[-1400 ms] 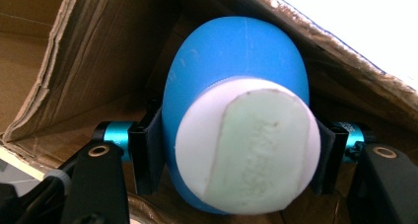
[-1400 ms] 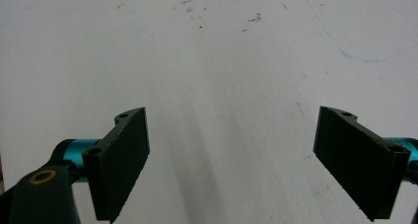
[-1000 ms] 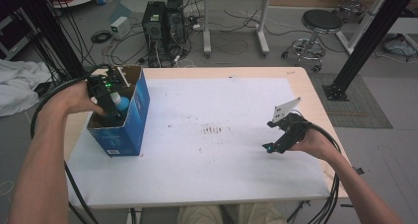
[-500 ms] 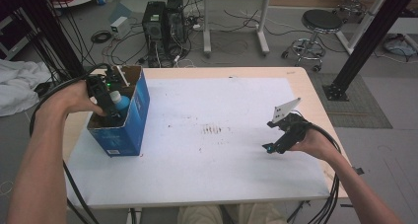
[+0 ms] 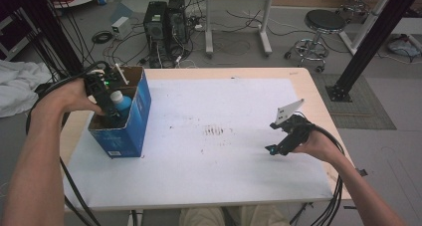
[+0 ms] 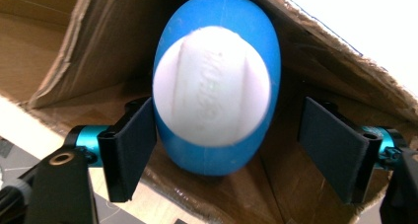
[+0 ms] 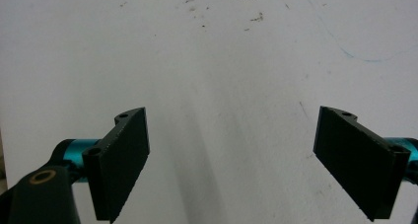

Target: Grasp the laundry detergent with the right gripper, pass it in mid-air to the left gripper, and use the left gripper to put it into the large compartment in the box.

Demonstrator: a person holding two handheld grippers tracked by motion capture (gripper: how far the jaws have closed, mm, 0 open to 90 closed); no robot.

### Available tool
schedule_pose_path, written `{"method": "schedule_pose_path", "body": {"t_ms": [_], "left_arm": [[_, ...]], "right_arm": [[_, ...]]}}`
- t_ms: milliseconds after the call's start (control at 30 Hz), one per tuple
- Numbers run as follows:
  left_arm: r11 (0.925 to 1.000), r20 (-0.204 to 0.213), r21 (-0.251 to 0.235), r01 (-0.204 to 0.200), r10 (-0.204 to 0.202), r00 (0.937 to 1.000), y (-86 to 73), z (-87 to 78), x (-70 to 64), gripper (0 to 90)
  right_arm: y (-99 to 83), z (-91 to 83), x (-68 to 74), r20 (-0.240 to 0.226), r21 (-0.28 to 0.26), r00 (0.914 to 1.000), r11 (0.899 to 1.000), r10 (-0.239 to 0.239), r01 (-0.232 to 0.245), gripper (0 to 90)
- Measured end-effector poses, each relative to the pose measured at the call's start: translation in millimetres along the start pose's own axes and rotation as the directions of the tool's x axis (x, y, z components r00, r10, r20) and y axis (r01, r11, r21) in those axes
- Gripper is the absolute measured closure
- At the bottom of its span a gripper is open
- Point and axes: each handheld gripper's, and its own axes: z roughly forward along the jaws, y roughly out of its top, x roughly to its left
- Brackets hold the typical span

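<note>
White table (image 5: pixel 199 156) at frame centre, a box (image 5: pixel 130 120) at its left edge, grey floor beyond.

Left tongs (image 5: pixel 110 114) reach down into the box, spread, with a blue bottle (image 6: pixel 217 83) between the jaws: one jaw is right against its side, the other stands apart. Cardboard walls close in on the bottle all round. Right tongs (image 5: pixel 272 149) hover low at the table's right, spread wide over bare, lightly stained white. Upper frame: computer towers (image 5: pixel 166 19), loose cables, a stool (image 5: pixel 323 24); a black post (image 5: pixel 375 37) slants at upper right.
</note>
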Motion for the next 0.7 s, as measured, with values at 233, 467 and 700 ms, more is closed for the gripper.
{"method": "schedule_pose_path", "body": {"t_ms": [233,467,700], "left_arm": [[1.0,-0.018,-0.005,0.005,-0.005,0.9998,-1.0,-9.6,1.7,22.9],[0.9997,-0.052,-0.022,0.013,-0.015,0.9985,-0.6,-30.2,5.9,22.9],[0.9987,-0.084,-0.045,-0.023,0.019,0.9963,11.3,-55.8,-2.7,22.9]], "right_arm": [[-0.7,-0.7,0.0,0.003,-0.008,1.0,1.0,-0.001,0.001,13.0],[-1.0,-1.0,0.9,0.003,-0.005,1.0,1.0,-0.003,0.003,13.0],[-1.6,-1.5,-0.2,0.005,-0.007,1.0,1.0,-0.001,0.001,13.0]]}}
